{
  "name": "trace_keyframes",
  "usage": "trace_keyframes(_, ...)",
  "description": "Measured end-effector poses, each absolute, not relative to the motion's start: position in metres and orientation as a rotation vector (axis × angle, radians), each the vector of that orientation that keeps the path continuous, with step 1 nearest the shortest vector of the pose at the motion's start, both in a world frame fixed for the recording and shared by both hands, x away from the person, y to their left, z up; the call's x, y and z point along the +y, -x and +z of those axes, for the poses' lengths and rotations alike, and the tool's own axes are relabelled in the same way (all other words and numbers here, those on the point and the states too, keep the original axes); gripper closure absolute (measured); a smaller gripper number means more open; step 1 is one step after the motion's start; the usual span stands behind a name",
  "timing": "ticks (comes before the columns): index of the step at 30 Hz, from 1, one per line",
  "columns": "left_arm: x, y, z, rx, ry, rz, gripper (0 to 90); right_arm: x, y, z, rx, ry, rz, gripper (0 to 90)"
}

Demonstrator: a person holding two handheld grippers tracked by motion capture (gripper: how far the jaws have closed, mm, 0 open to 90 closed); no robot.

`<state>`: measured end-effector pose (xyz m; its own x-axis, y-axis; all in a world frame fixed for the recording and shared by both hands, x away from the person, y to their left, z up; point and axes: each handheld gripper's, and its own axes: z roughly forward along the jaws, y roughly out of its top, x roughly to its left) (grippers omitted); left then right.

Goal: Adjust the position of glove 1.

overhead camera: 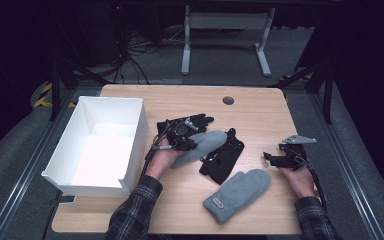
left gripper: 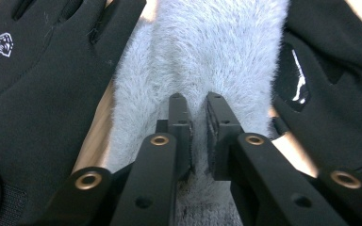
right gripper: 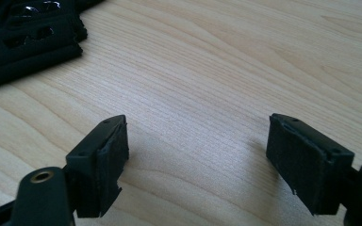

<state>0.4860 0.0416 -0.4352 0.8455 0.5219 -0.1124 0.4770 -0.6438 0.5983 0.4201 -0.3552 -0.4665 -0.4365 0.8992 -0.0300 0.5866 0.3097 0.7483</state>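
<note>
Your left gripper (left gripper: 197, 101) is pinching the grey mitten (overhead camera: 200, 146) mid-table, between the black gloves (overhead camera: 223, 156). Lift straight up so fleece doesn't drag them, then go left to the box (overhead camera: 87, 185). Right gripper (right gripper: 195, 150) wide open, idle over bare table (overhead camera: 260, 105).

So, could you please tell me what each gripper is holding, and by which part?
The left gripper pinches the grey mitten by a fold of its fuzzy middle; the right gripper holds nothing.
</note>
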Motion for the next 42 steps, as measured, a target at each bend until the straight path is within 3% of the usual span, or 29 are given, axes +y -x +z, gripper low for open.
trace_keyframes(20,0.049,-0.458,-0.392,0.778,-2.321,0.013,85.4,-0.355,-0.42,-0.466,2.135,-1.317,0.938,22.5)
trace_keyframes(42,0.002,-0.402,-0.367,0.658,-2.334,-0.043,85.4,-0.355,-0.42,-0.466,2.134,-1.318,0.937,22.5)
